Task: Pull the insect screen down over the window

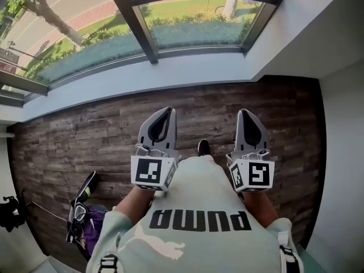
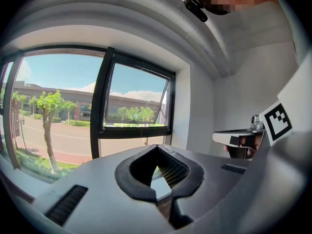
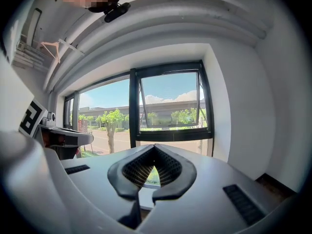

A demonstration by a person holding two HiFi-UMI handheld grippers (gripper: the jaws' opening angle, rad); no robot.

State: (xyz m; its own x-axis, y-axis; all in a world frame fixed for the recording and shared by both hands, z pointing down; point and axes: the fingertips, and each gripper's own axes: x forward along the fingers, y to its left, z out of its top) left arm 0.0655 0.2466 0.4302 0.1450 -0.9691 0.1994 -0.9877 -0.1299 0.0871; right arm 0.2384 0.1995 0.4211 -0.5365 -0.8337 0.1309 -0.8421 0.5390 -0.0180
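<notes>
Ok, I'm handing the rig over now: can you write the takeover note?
Left gripper: shut, empty, held before the body, pointing toward the window.
Right gripper: shut, empty, beside it, apart from it.
Window: ahead across the wooden floor, touched by neither gripper; its right-hand sash is tilted open.
Done: nothing yet; no insect screen shows over the glass or in any view.
Left: step closer, find the screen, probably rolled up at the frame's top, grip it and pull it down.
</notes>
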